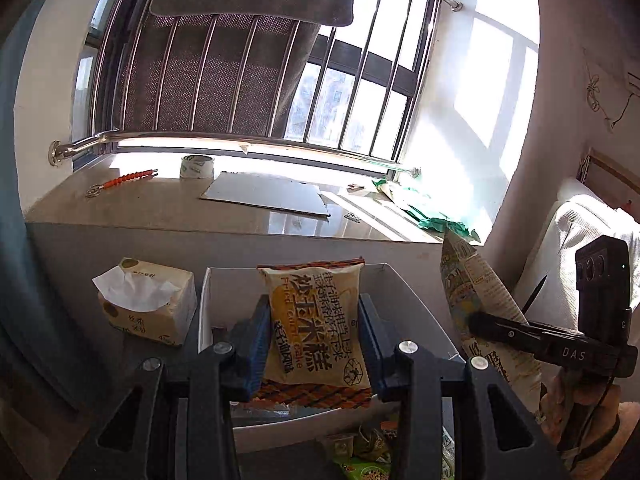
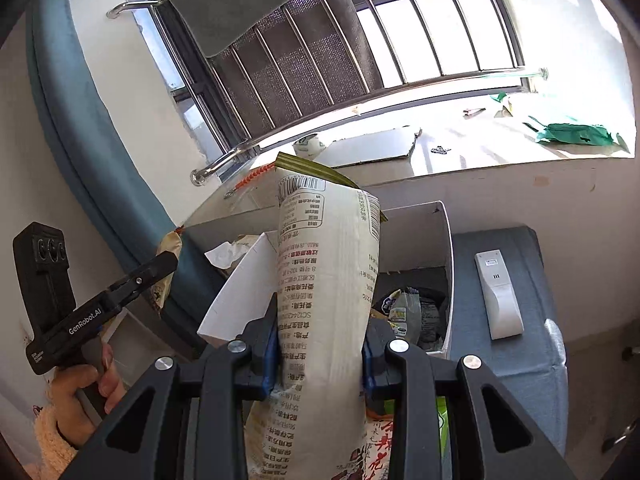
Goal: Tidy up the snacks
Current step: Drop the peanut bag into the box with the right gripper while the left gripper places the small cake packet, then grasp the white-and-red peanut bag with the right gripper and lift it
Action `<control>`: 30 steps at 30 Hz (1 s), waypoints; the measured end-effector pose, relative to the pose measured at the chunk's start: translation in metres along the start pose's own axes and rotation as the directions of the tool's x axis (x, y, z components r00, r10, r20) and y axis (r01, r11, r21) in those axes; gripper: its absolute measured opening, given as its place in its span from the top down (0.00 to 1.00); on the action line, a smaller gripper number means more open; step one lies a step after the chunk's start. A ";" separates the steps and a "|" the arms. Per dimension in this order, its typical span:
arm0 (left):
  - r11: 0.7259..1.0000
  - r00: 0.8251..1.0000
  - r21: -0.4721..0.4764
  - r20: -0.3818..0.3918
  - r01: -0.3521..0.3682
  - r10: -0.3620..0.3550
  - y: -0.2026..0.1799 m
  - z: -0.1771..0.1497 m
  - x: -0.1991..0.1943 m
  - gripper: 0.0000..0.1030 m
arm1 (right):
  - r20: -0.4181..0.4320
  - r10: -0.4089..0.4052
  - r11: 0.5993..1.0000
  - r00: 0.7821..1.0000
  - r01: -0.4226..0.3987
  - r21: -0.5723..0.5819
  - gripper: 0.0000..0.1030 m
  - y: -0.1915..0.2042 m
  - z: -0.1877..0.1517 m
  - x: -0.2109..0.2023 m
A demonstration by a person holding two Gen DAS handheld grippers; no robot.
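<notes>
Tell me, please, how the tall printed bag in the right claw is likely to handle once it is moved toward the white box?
The tall bag probably flexes: it is pinched narrow at the right claw. It looks puffy, so likely light for its size. Held low, its top may sway.

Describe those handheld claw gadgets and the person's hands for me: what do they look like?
Each black plastic claw has angular arms with silver round bolts and blue ribbed pads. The right claw carries a boxy black camera block and white "DAS" lettering; the left claw reads "GenRobot.AI". The bare left hand shows a cream fleecy cuff.
</notes>
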State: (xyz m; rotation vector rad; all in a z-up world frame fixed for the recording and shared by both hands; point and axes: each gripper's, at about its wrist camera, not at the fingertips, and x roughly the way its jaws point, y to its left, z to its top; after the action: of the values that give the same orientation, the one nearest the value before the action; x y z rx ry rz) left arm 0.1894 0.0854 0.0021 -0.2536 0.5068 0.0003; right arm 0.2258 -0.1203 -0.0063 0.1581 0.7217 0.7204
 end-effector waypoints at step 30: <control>0.981 0.988 0.125 -0.040 -0.145 0.151 -0.014 -0.012 -0.015 0.00 | 0.083 -0.048 0.999 0.995 0.049 -0.017 0.00 -0.005 0.029 -0.003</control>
State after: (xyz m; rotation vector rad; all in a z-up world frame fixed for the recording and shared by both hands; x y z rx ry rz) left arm 0.1713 0.0697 0.0022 -0.0964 0.5714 0.1086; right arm 0.2462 -0.1228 0.0154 0.1519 0.6375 0.6704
